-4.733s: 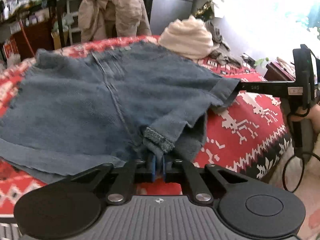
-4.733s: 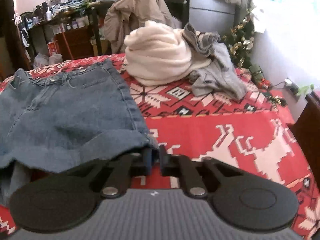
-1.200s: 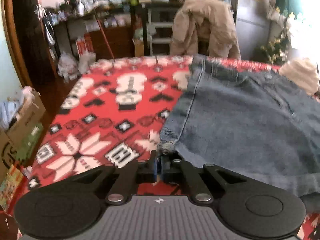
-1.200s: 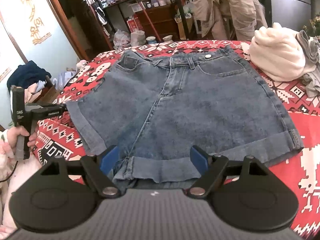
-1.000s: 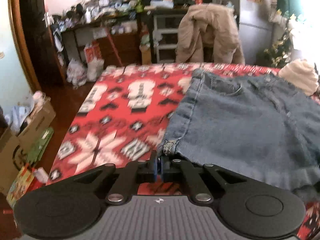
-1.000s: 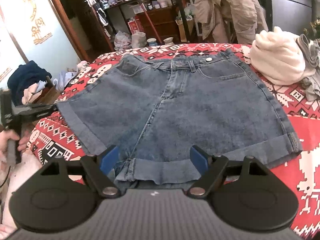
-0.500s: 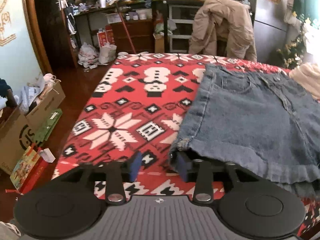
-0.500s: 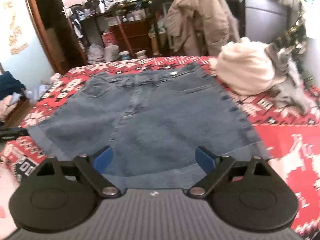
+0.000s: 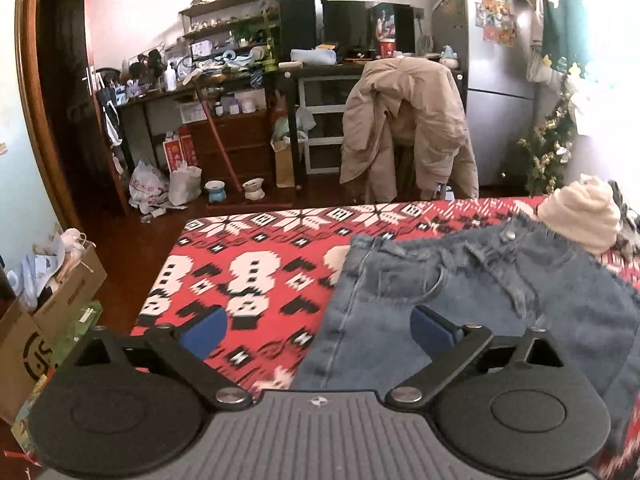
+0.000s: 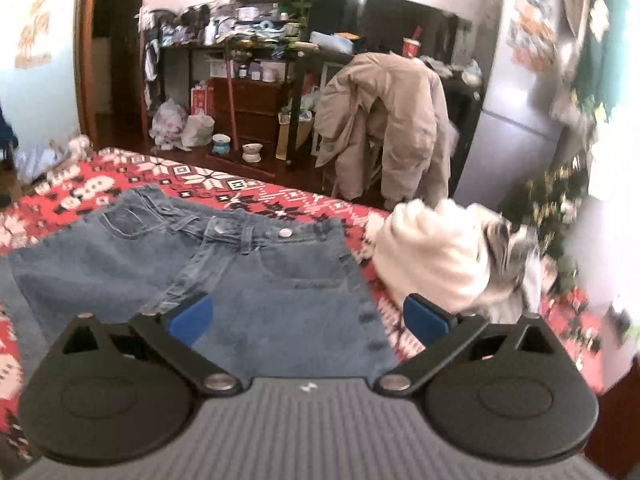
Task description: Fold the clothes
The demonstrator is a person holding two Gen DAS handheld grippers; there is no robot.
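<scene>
Across a red patterned blanket (image 9: 256, 264) lie denim shorts (image 10: 256, 280), flat, waistband away from both grippers, long axis running side to side. Left gripper (image 9: 316, 328) hangs over the shorts' left edge, right gripper (image 10: 306, 316) over the right half; both are opening wide, clamping nothing. A cream garment (image 10: 428, 256) sits just right. No containers of note.
</scene>
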